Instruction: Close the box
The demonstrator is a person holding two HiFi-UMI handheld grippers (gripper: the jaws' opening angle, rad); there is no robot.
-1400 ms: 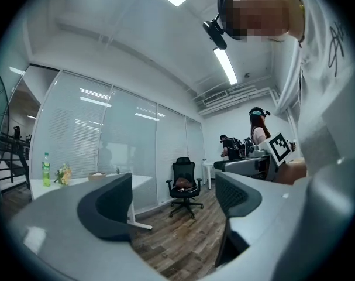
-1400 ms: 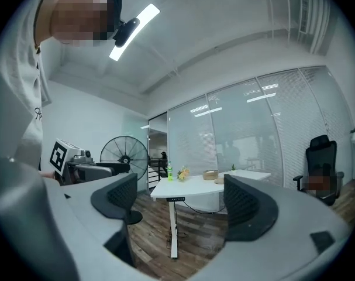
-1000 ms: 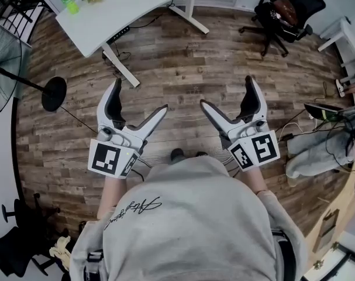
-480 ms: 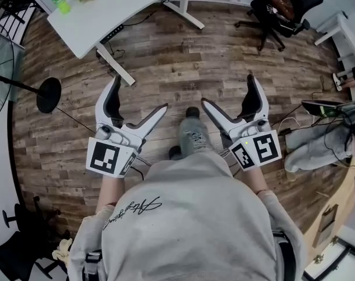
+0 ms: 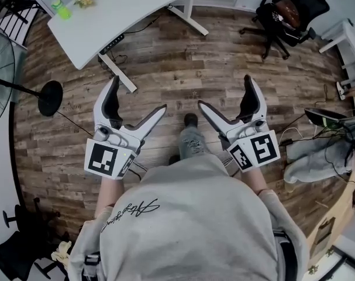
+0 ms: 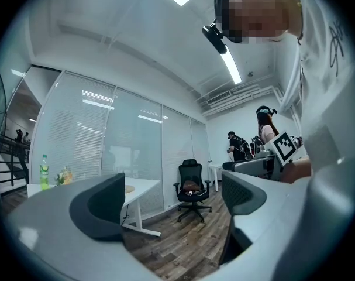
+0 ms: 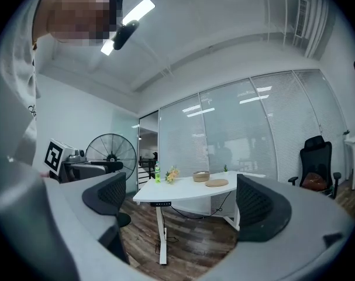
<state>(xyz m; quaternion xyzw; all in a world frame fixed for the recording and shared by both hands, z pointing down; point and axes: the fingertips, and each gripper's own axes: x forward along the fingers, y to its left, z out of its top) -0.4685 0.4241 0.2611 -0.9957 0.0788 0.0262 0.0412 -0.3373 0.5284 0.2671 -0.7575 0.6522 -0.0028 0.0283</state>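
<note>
No box shows in any view. In the head view my left gripper [image 5: 139, 94] and right gripper [image 5: 224, 91] are held side by side at waist height above a wooden floor [image 5: 165, 57], both open with nothing between the jaws. The left gripper view looks level across an office past its own open jaws [image 6: 171, 201]. The right gripper view does the same past its open jaws [image 7: 183, 202]. The person's shoe [image 5: 190, 120] shows between the two grippers.
A white desk [image 5: 124, 4] with a green bottle [image 5: 60, 7] and flowers stands ahead left. A black office chair [image 5: 285, 10] is ahead right. A standing fan [image 5: 48, 95] is at the left. Two people [image 6: 265, 127] stand at the far right.
The person has stepped forward, one foot now showing between the grippers. The desk and chair look slightly closer in the gripper views. Both grippers stay open and empty.
</note>
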